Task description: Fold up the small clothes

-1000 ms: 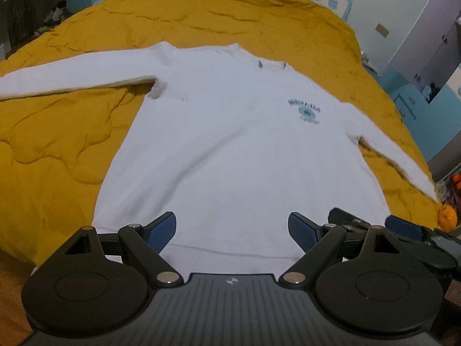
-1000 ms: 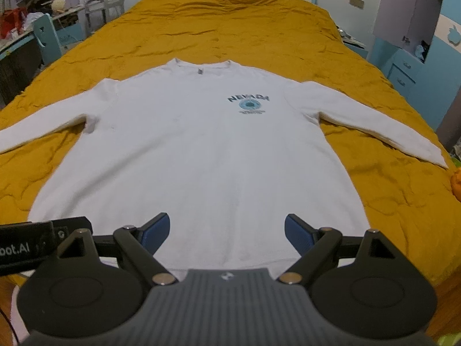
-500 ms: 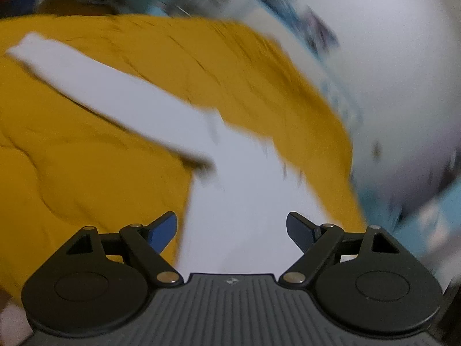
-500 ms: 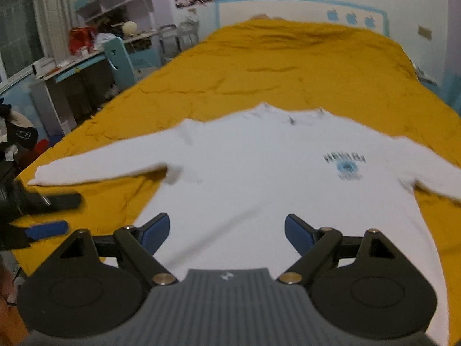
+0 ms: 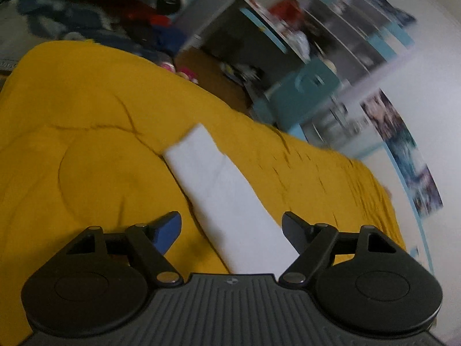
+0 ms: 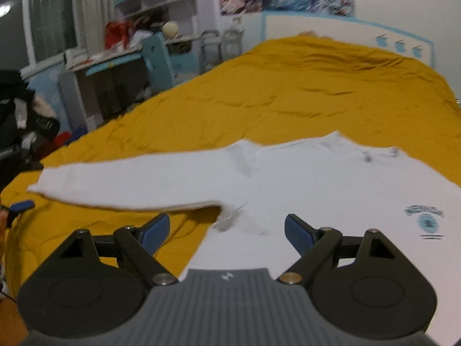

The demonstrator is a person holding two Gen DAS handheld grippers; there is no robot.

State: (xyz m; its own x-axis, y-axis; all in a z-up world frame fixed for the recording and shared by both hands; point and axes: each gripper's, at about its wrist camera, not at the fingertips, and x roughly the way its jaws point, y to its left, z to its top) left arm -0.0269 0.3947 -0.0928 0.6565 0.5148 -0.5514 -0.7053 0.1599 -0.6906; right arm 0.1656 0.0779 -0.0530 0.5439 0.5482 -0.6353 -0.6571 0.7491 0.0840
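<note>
Grippers: left gripper (image 5: 232,230) and right gripper (image 6: 227,230) both spread wide, nothing held.
Sleeve (image 5: 222,190): between left fingers, flat on yellow quilt (image 5: 86,144).
Sweatshirt (image 6: 317,187): white, spread on bed, chest print up.
Desk (image 6: 115,66): cluttered, beyond bed.

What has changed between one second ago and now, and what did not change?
Both claws swung to the left side of the white sweatshirt. The left claw now points along the outstretched sleeve; the right claw faces the underarm area. Nothing was gripped. Both claws remain open, and the sweatshirt remains spread flat on the yellow bedspread.
</note>
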